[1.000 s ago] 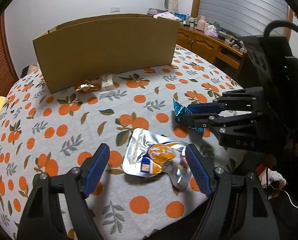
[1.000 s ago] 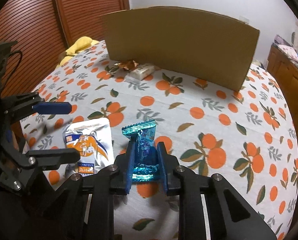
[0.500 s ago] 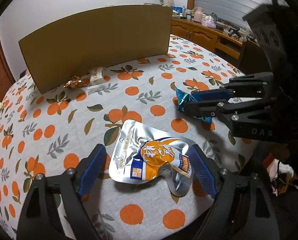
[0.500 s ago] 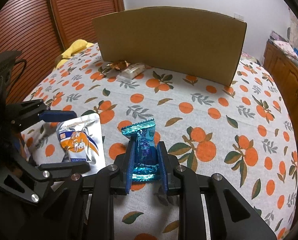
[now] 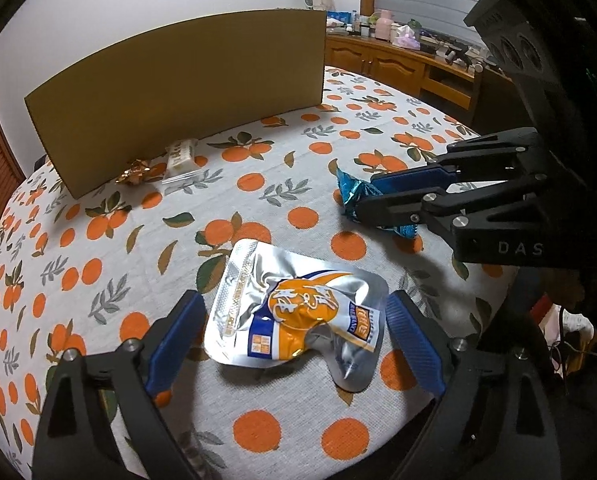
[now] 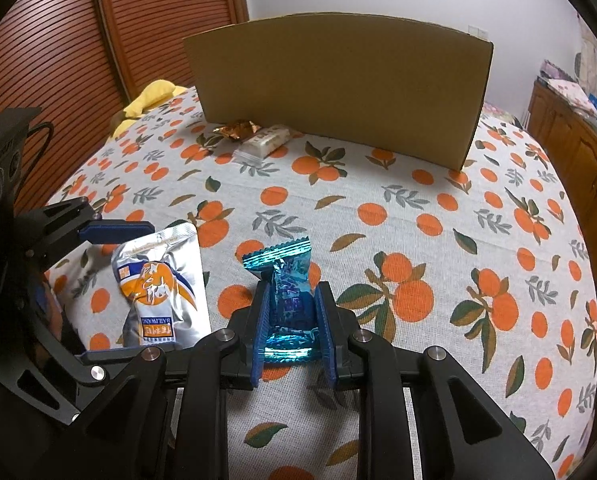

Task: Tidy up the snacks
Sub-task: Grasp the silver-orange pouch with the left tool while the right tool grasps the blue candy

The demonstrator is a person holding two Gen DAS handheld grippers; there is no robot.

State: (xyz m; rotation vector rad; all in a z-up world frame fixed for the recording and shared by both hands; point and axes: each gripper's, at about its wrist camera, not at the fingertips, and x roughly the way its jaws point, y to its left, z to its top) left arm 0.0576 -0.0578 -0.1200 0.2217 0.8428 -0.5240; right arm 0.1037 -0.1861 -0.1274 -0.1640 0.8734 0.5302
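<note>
A silver and orange snack pouch (image 5: 298, 312) lies on the orange-print tablecloth (image 5: 98, 248) near the front edge. My left gripper (image 5: 294, 328) is open with its blue pads on either side of the pouch, apart from it. The pouch also shows in the right wrist view (image 6: 158, 284). My right gripper (image 6: 292, 312) is shut on a blue foil candy packet (image 6: 288, 292) and holds it just above the cloth. The packet (image 5: 356, 198) and right gripper (image 5: 382, 200) show at the right of the left wrist view.
A tall cardboard box (image 6: 338, 84) stands at the far side of the table. A gold-wrapped candy (image 6: 236, 130) and a white wrapped bar (image 6: 266, 144) lie at its foot. A wooden cabinet (image 5: 398, 68) is behind on the right, a yellow cushion (image 6: 150, 98) on the left.
My left gripper has moved forward so the pouch now lies between its open pads. My right gripper has kept its hold on the blue packet and shifted slightly.
</note>
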